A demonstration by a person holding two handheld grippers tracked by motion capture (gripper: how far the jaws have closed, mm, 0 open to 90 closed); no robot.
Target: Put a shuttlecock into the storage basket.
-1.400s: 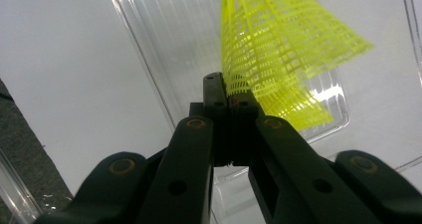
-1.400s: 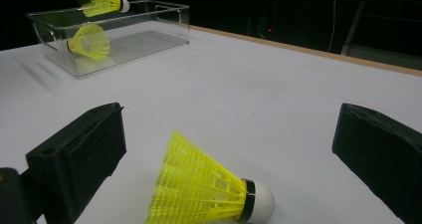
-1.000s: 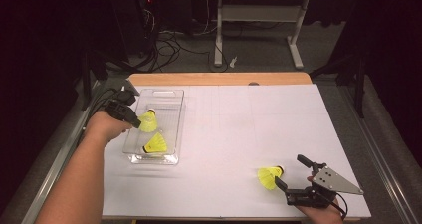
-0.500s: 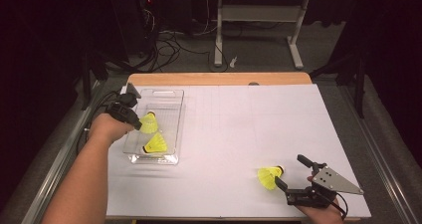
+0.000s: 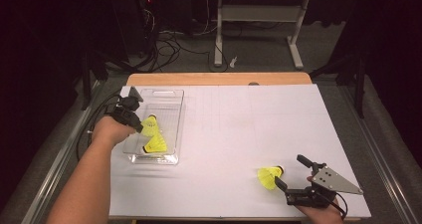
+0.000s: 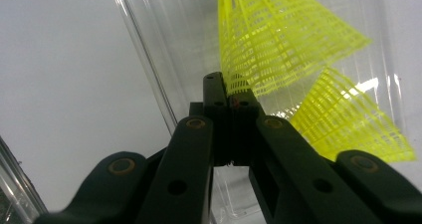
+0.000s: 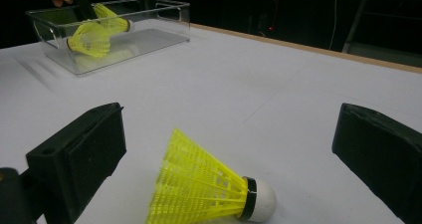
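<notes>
One yellow shuttlecock (image 5: 157, 145) is already laid in the clear plastic box (image 5: 175, 127), and a second shuttlecock (image 5: 151, 126) is held just above it by the skirt's edge in the clenched left gripper (image 6: 226, 87), judged close to being set down. The third shuttlecock (image 7: 209, 189) is left on the white table (image 5: 239, 129), lying on its side between the wide-open jaws of the right gripper (image 7: 229, 149), not yet grasped.

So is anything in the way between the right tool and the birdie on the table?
Nothing visible. The right tool is open, and the birdie lies on its side on the white table between the jaws, with bare table around it.
</notes>
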